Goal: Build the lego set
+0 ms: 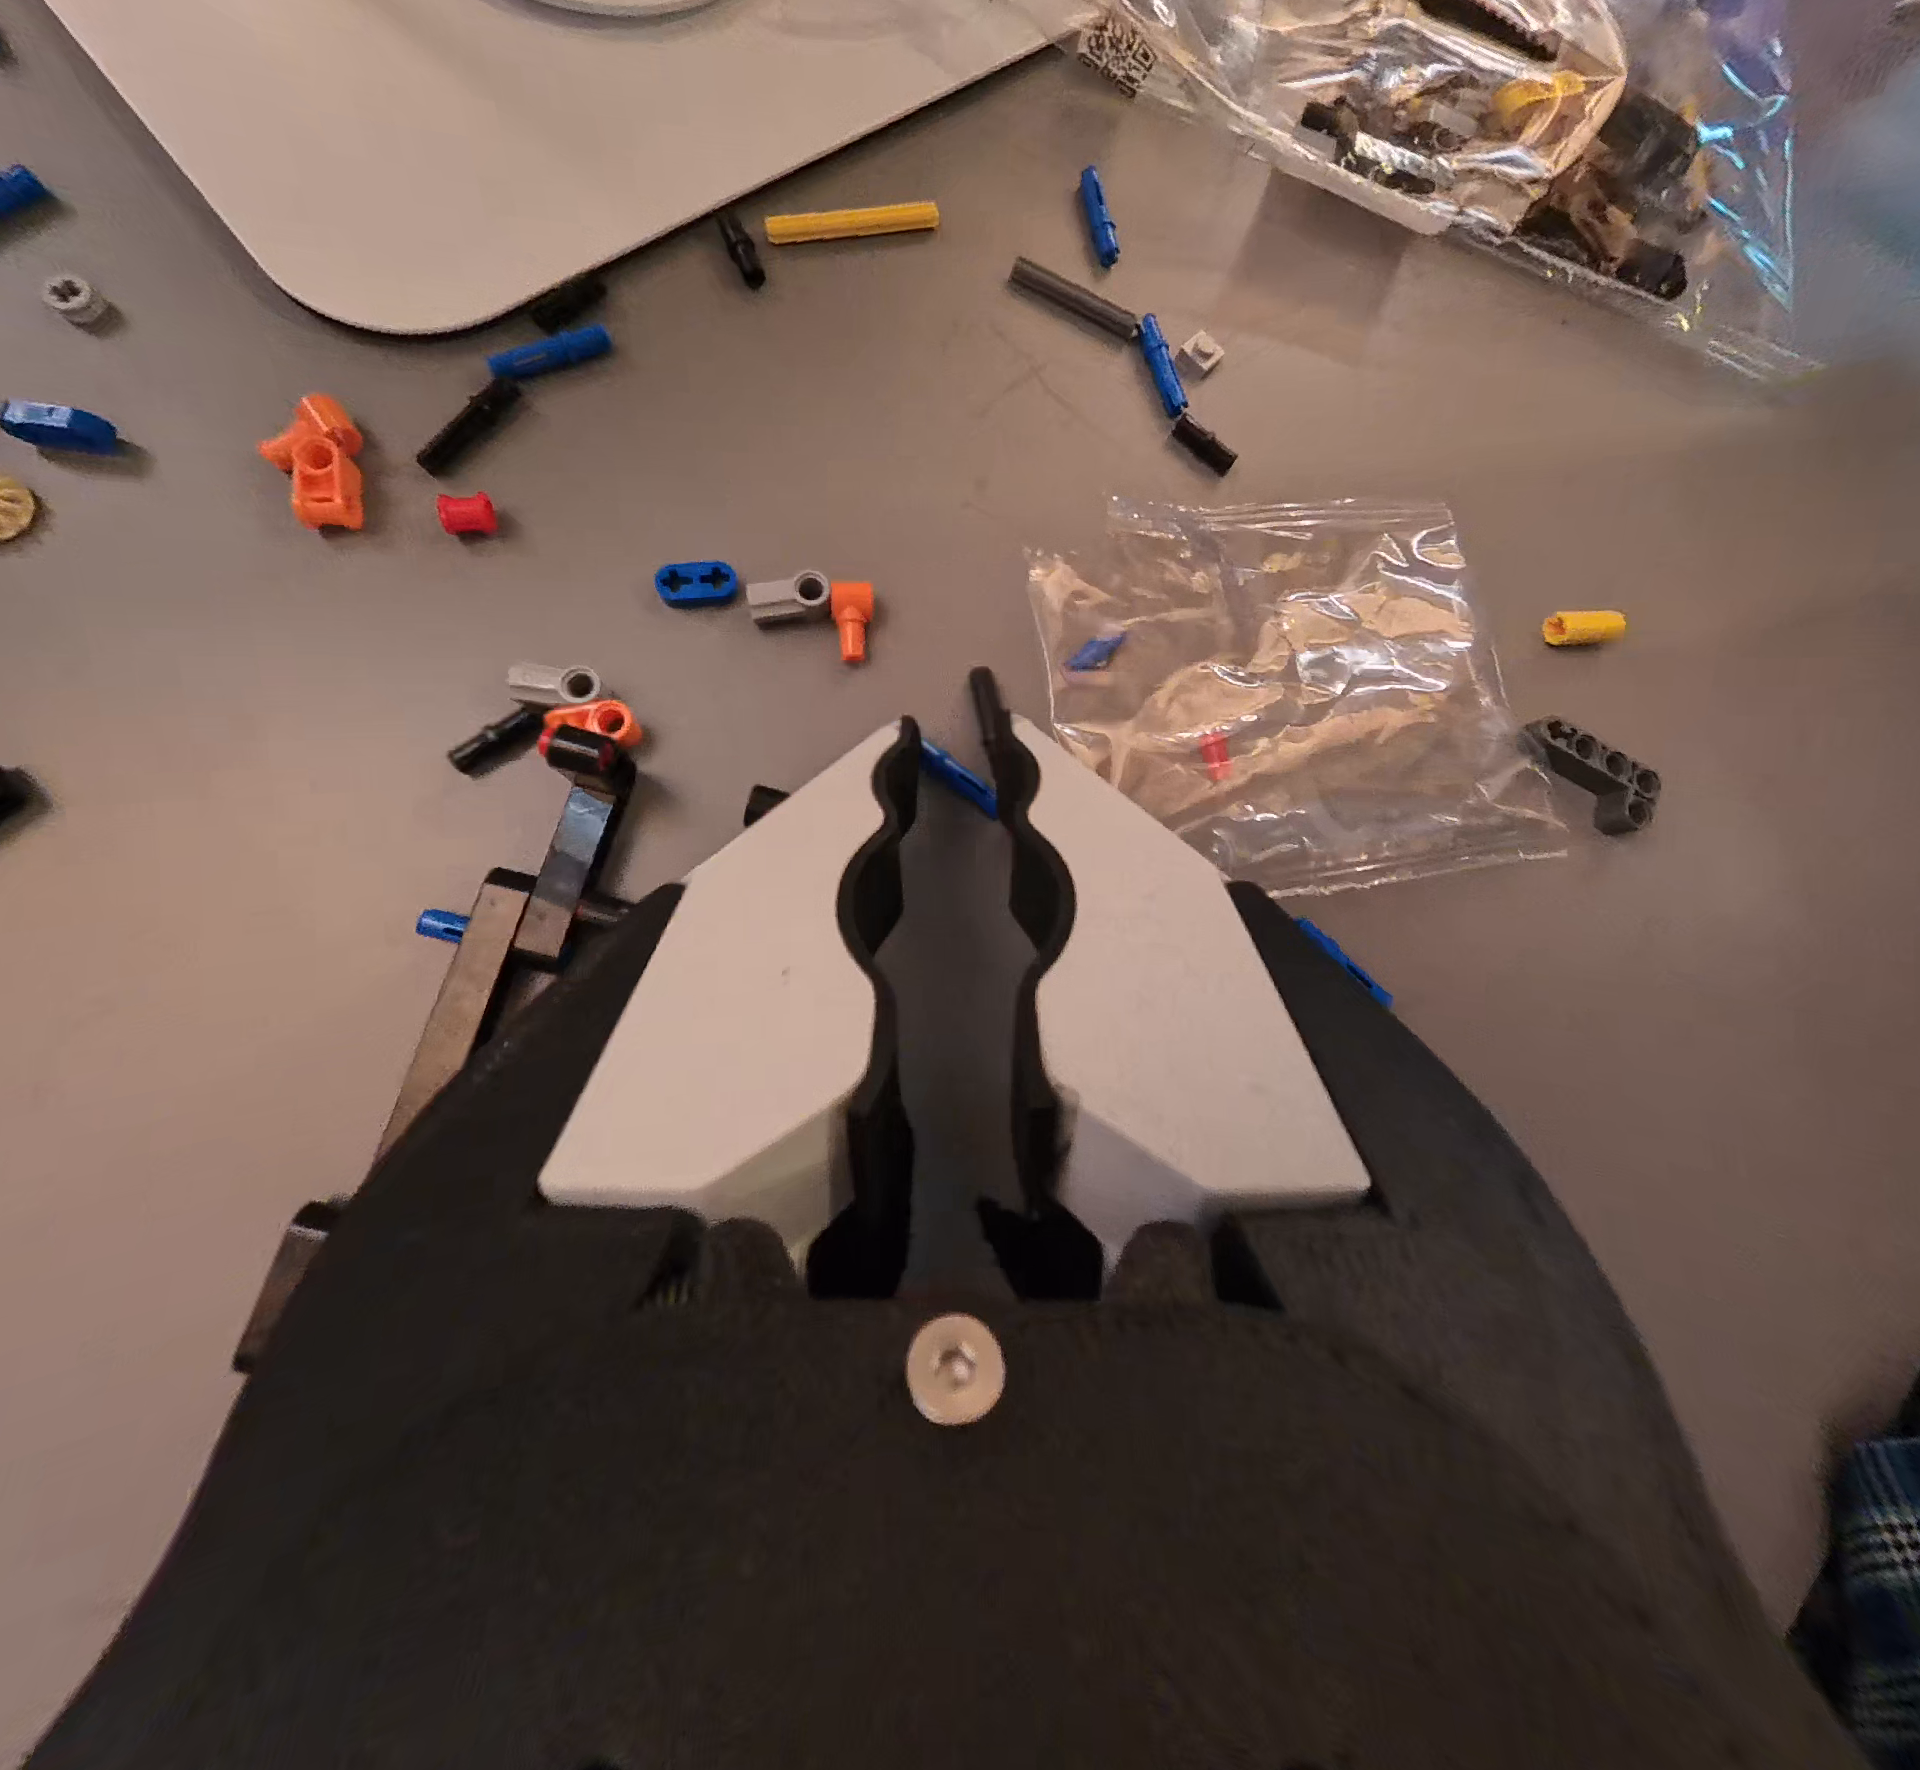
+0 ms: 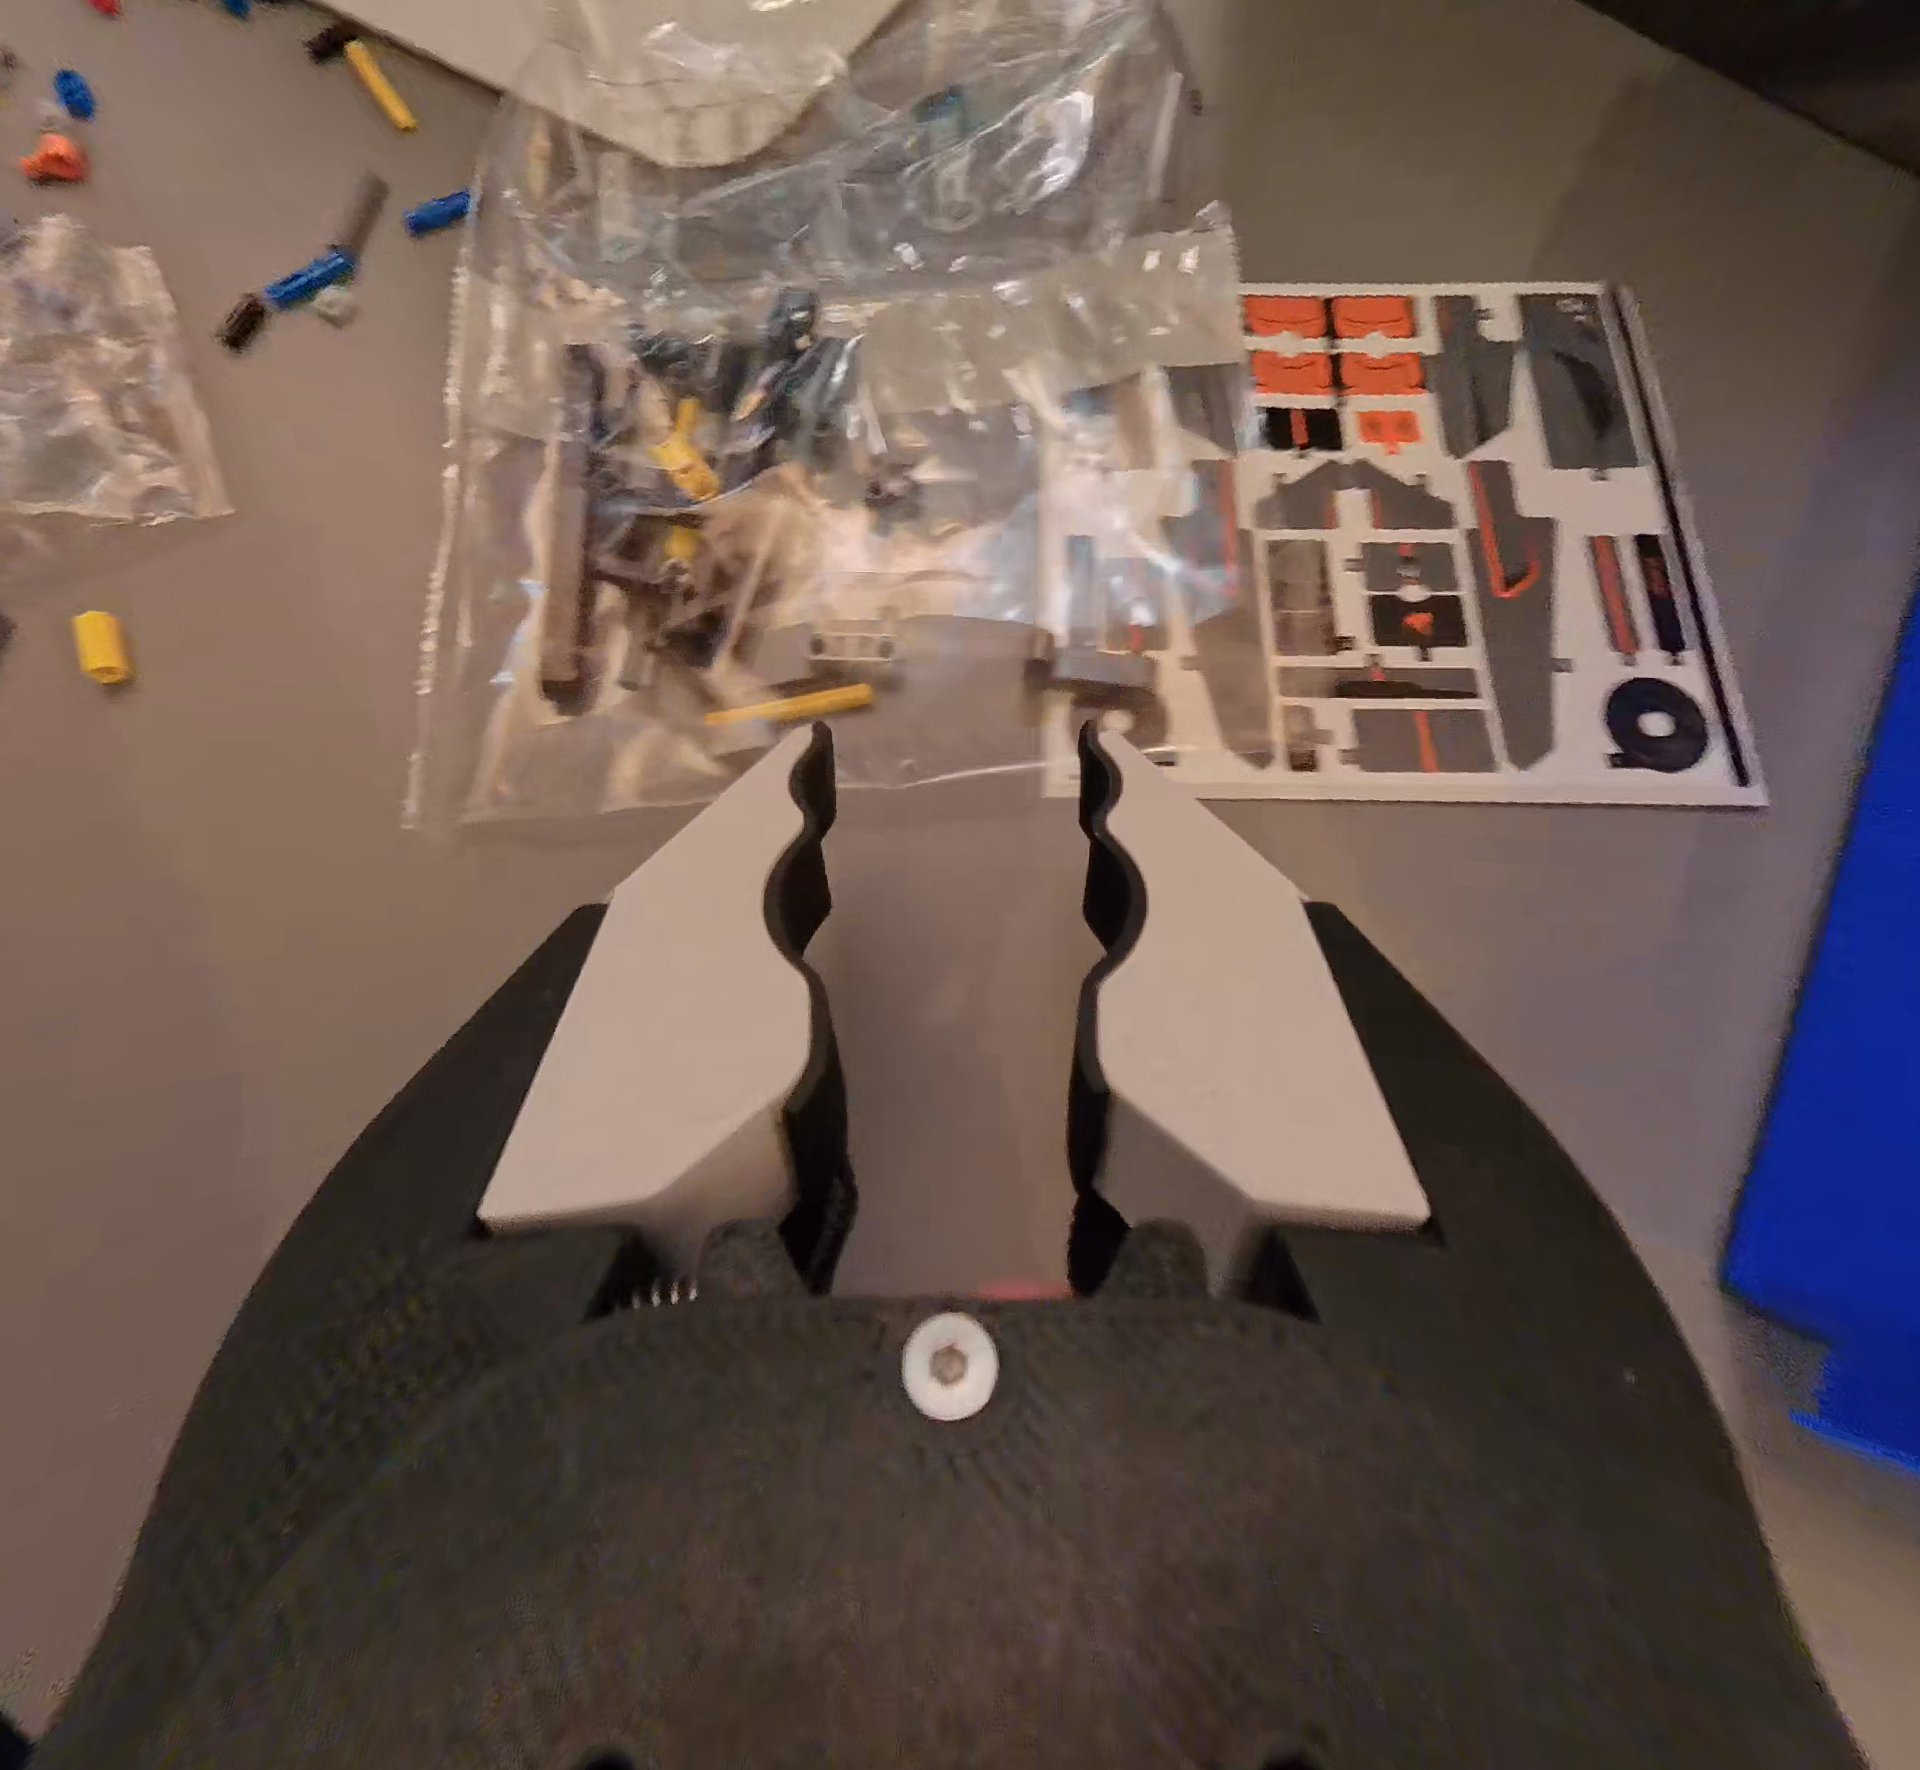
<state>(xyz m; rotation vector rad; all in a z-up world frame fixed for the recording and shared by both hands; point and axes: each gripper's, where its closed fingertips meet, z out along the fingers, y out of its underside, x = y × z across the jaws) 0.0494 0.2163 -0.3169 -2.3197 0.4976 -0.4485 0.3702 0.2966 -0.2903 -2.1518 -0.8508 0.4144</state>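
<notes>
Hovering low over the grey table (image 1: 935,432), the left gripper (image 1: 951,733) has its fingers drawn nearly together, and whether they pinch anything I cannot tell. A black pin (image 1: 985,704) juts past the right fingertip, long axis pointing away toward the table's far edge. A blue pin (image 1: 958,773) lies slantwise beneath the tips. The right gripper (image 2: 954,752) has its fingers spread and empty, just short of a clear parts bag (image 2: 790,432) beside a sticker sheet (image 2: 1455,536).

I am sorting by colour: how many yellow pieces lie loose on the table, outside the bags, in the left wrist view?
2. A long yellow axle lies by the white card; a short yellow tube lies right of the small clear bag. Others may be hidden.
</notes>
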